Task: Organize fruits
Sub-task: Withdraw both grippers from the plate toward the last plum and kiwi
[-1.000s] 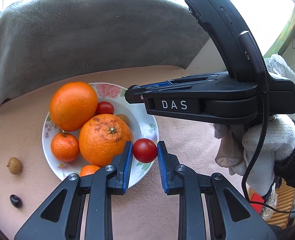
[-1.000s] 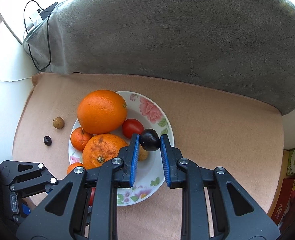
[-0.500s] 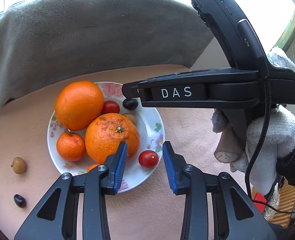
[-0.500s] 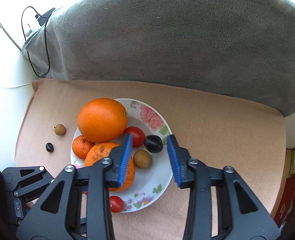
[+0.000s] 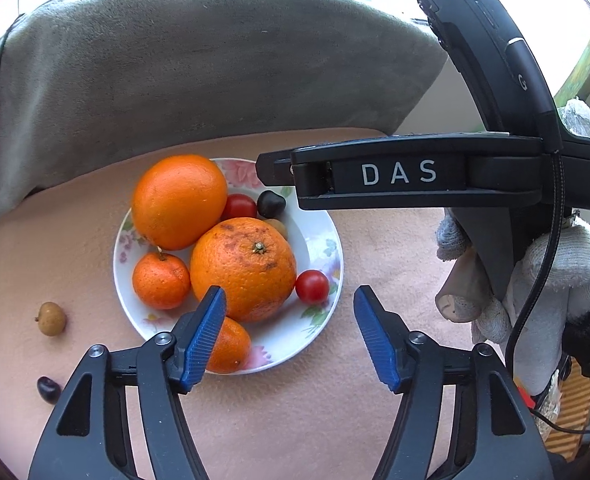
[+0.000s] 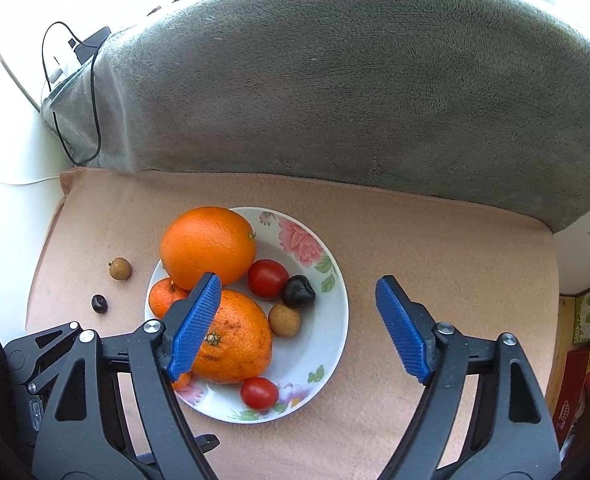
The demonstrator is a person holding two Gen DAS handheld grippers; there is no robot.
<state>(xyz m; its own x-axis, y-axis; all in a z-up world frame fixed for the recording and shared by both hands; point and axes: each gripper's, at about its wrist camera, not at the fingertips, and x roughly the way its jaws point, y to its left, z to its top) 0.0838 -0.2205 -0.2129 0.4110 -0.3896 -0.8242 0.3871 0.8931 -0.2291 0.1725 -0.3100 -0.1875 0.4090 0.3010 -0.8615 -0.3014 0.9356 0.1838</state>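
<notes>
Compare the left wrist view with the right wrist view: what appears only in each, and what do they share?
Only the left wrist view shows the right claw's black body marked DAS and the white gloved hand holding it. Only the right wrist view shows the black cable trailing over the grey blanket's corner, and the whole brown longan on the plate. Both show the flowered plate with two large oranges, tomatoes and a dark fruit, plus a longan and a small dark fruit off the plate on the beige cloth.
</notes>
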